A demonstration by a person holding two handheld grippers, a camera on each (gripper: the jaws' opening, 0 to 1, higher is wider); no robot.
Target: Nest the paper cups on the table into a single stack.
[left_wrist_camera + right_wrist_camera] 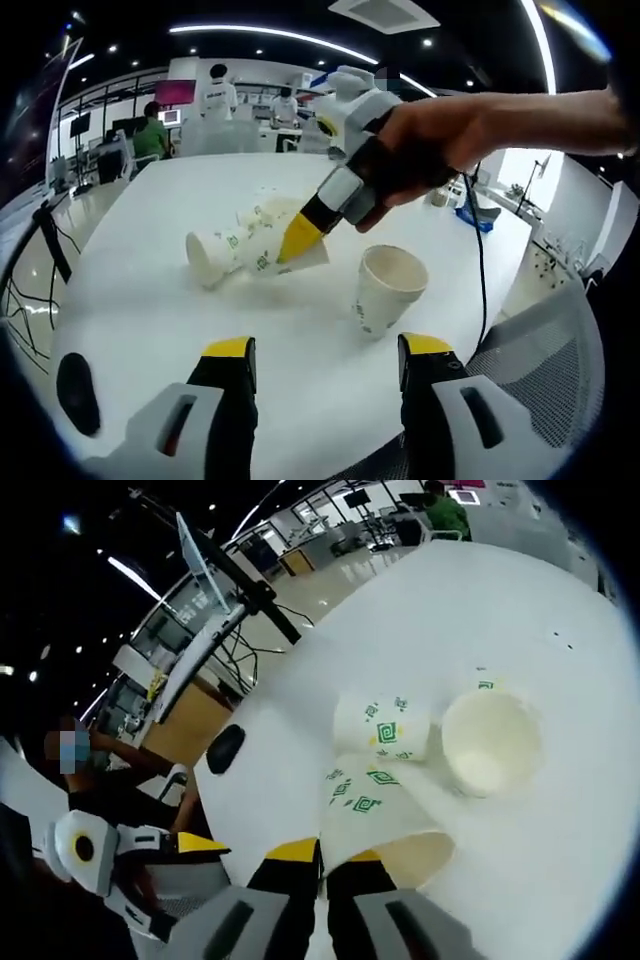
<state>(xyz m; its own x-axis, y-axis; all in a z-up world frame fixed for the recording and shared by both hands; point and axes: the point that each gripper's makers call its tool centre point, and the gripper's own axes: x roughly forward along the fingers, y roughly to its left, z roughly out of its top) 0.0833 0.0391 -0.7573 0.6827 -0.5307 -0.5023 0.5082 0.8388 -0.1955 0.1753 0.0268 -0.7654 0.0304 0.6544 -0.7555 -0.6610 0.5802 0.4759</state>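
Setting: open-plan office hall with ceiling strip lights; people at desks far behind. Surface: one white round table [140, 250], with a dark oval object [76, 392] near its edge.

Paper cups, counted: three, white with green print.
- Gripped cup [285, 250]: lying on its side, its long axis roughly level with the tabletop. In the right gripper view its rim sits directly at the fingers.
- Second lying cup [212, 257]: also on its side, touching the gripped cup, mouth turned away from it.
- Upright cup [385, 288]: standing alone to one side, mouth up, near the lying pair but apart from them.

Right gripper [322, 865]: reaching in from above; jaws pressed nearly together, pinching the rim wall of the gripped cup.

Left gripper [328, 362]: jaws spread, holding nothing, low over the near table edge, well short of every cup.

Governing relation: the right gripper is on the lying pair; of all three cups, the upright one is closest to the left jaws. Judged: no nesting done yet; the gripped cup would have to be tipped upright and set mouth-up into another cup.
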